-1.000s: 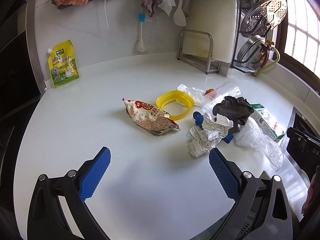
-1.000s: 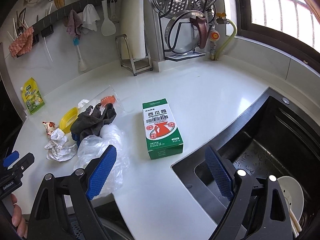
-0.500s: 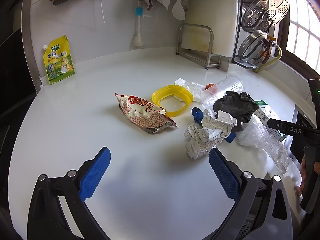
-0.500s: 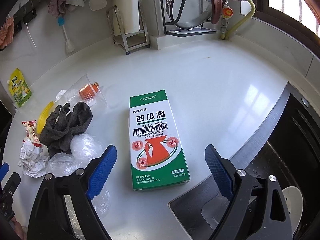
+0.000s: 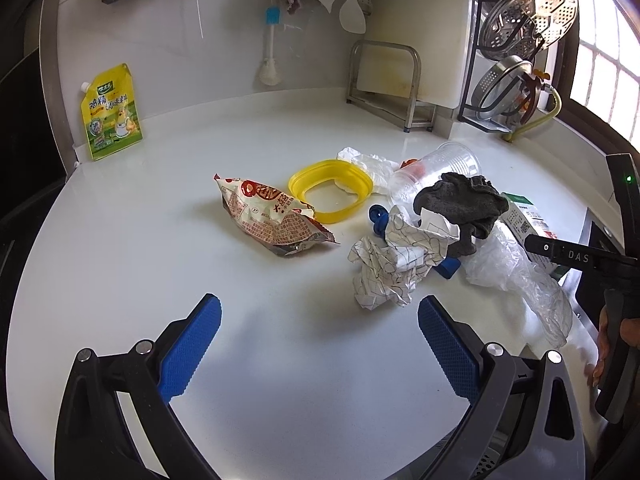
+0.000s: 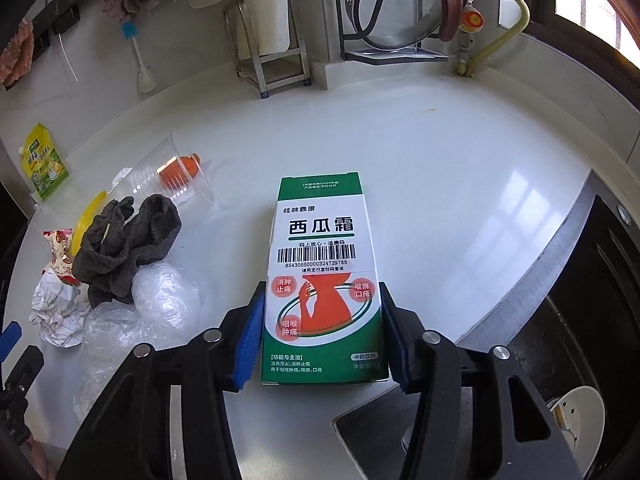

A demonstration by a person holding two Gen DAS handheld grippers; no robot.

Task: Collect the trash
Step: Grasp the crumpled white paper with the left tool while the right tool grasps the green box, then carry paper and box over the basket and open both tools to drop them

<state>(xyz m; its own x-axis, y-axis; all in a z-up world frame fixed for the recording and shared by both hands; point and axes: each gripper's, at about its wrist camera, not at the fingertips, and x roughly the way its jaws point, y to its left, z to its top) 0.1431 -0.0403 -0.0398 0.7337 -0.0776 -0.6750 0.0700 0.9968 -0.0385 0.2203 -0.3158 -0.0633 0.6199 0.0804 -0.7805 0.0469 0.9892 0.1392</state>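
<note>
Green-white box (image 6: 323,280); yellow ring (image 5: 330,190); dark grey cloth (image 5: 464,204); blue claw pads (image 5: 188,354).

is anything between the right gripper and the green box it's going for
Nothing visible. The right gripper has just been closing, and its blue pads sit against both long sides of the green box, which lies flat on the counter apart from the trash pile.

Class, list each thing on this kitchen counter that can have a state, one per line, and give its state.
Green and white box: lying flat, pinched at its sides.
Right hand-held gripper: just closed on the box.
Left hand-held gripper: open, empty.
Clear plastic cup: tipped on its side.
Snack bag: crumpled.
Printed paper: crumpled.
</note>
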